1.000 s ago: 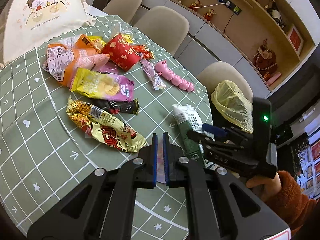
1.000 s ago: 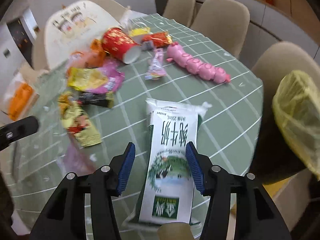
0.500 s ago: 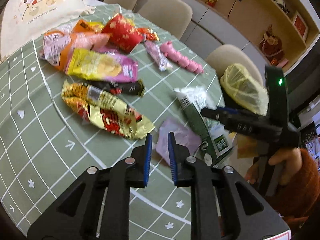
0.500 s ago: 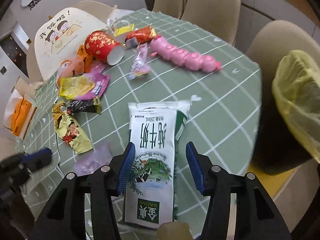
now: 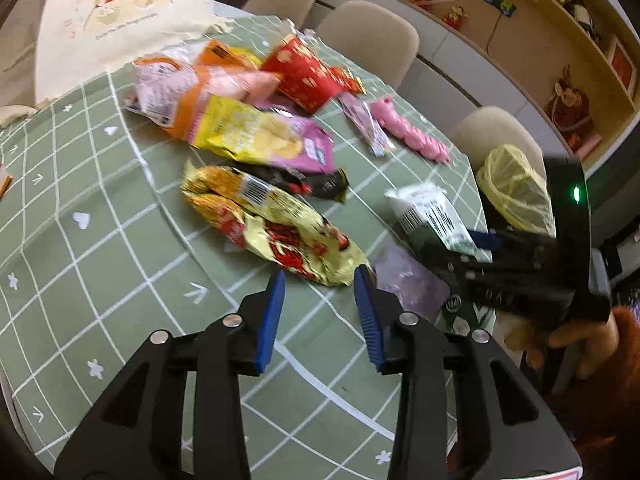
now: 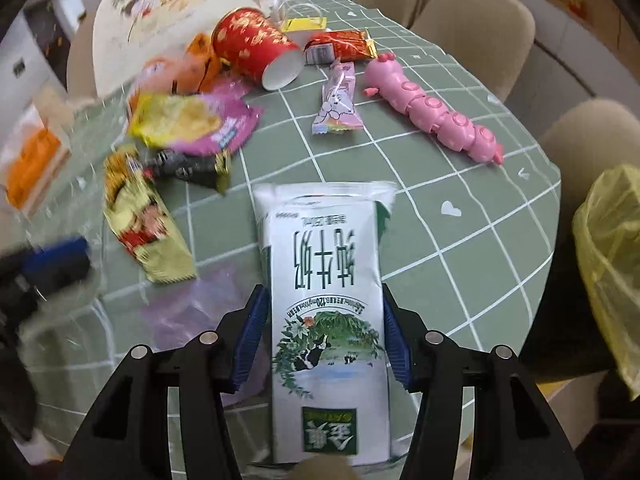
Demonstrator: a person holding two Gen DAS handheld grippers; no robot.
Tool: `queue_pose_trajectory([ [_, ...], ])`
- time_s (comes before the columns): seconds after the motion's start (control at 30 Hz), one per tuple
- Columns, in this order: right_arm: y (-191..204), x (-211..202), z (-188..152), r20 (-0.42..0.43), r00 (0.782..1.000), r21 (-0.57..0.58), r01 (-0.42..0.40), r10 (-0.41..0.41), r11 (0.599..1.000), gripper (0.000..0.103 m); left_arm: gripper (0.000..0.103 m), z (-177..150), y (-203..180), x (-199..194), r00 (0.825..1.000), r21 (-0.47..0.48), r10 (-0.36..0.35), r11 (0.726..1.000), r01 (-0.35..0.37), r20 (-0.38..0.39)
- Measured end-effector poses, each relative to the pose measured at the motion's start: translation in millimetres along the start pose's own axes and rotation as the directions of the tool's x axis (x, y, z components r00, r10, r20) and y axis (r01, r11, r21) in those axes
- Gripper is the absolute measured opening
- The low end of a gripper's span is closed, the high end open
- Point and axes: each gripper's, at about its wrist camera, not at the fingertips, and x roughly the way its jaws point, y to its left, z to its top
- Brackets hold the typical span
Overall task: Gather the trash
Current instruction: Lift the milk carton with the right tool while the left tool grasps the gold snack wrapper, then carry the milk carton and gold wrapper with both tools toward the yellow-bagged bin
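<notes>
While open left gripper (image 5: 320, 292), right gripper (image 6: 322, 336) clamping milk pouch (image 6: 326, 292).

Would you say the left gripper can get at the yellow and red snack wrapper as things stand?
Probably yes. The left gripper is open, and the yellow and red snack wrapper lies flat just ahead of its fingers with nothing between them.

Green grid tablecloth (image 5: 100, 248); beige chairs (image 5: 372, 36) alongside; pink caterpillar toy (image 6: 436, 112) lying near edge; cartoon-print cloth (image 5: 116, 8) behind.
</notes>
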Motion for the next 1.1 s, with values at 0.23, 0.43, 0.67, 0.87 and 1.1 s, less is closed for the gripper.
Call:
queue_pose_trajectory([
  [0.23,-30,-68,-16,0.288,0.957,0.120,-0.086,0.049,0.989,0.048,0.042,12,37,-6,0.998,-0.112,0.026,0.993,-0.020,0.057],
  [0.43,-44,-85,-33,0.364,0.931,0.205,-0.086,0.005,0.975,0.048,0.042,22,53,16,0.993,-0.201,0.106,0.975,-0.093,0.051],
  [0.67,-38,-104,-40,0.440,0.896,0.190,-0.038,-0.050,0.981,0.048,0.015,39,45,39,0.980,-0.191,0.201,0.961,-0.198,-0.003],
  [0.87,-37,-105,-39,0.439,0.899,0.155,-0.065,-0.010,0.986,0.048,0.013,44,25,15,0.973,-0.115,0.222,0.970,-0.215,0.056],
  [1.1,-26,-89,-39,0.359,0.933,0.089,-0.067,0.031,0.994,0.048,0.013,33,22,5,0.979,-0.160,0.199,0.969,-0.189,0.046],
])
